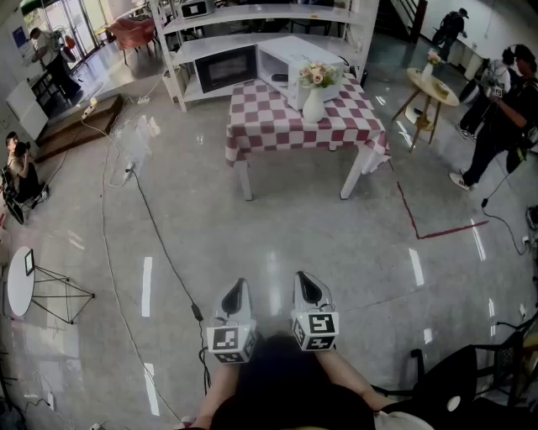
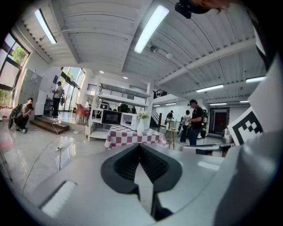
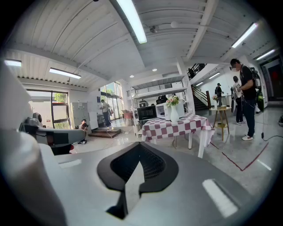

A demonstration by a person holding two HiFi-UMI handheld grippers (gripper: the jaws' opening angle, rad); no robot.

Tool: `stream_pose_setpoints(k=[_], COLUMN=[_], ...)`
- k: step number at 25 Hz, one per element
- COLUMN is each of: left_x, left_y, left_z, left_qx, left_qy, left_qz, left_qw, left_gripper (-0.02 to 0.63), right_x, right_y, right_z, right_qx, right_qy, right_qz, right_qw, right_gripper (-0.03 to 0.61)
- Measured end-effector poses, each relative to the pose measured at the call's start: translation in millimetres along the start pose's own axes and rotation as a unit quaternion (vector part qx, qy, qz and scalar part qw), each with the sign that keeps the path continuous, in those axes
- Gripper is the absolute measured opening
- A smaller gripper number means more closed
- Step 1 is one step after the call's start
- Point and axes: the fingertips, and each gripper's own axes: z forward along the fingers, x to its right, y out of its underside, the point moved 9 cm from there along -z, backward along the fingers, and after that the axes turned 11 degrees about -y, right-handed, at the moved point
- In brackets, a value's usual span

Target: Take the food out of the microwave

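Closest in, the left gripper (image 1: 237, 294) and right gripper (image 1: 308, 287) hung side by side just ahead of the person's body. Each had its fingers pressed together tip to tip with nothing between them.

Beyond them lay glossy floor (image 1: 277, 243), crossed on the left by a thin cable (image 1: 162, 243). Well past that stood the table (image 1: 277, 126) in its checked cloth. A vase (image 1: 313, 105) of flowers stood toward its right side, and the white microwave (image 1: 290, 57) sat behind the vase at the table's back edge.

The food showed in no view — presumably it sat inside that microwave, though whether the door was open could not be told from there. A black oven (image 1: 225, 67) sat on the shelf (image 1: 252, 15) behind, so the target wanted confirming on the way in.

The step in hand looked like the walk-up, with the task barely begun. Done well, it would mean stepping clear of the cable and coming up to the table's front left — away from the vase. One gripper's fingers should be spread before reaching for the door, and the other left free for the dish.
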Motion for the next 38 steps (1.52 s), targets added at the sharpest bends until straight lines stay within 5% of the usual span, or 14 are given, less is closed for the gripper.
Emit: stream_pose_setpoints(k=[22, 38], left_x=[16.2, 4.8], left_y=[11.1, 4.8], left_z=[-19.4, 11.2], left_qx=[0.001, -0.001], left_qy=[0.002, 0.001], left_qz=[-0.001, -0.007], left_qw=[1.0, 1.0], left_gripper=[0.009, 0.009], right_x=[-2.8, 4.2], right_y=[14.3, 3.2], right_z=[-30.0, 2.8], right_qx=[0.016, 0.019], right_qy=[0.016, 0.015], right_qz=[0.004, -0.004], right_qw=[1.0, 1.0], right_gripper=[0.0, 0.0])
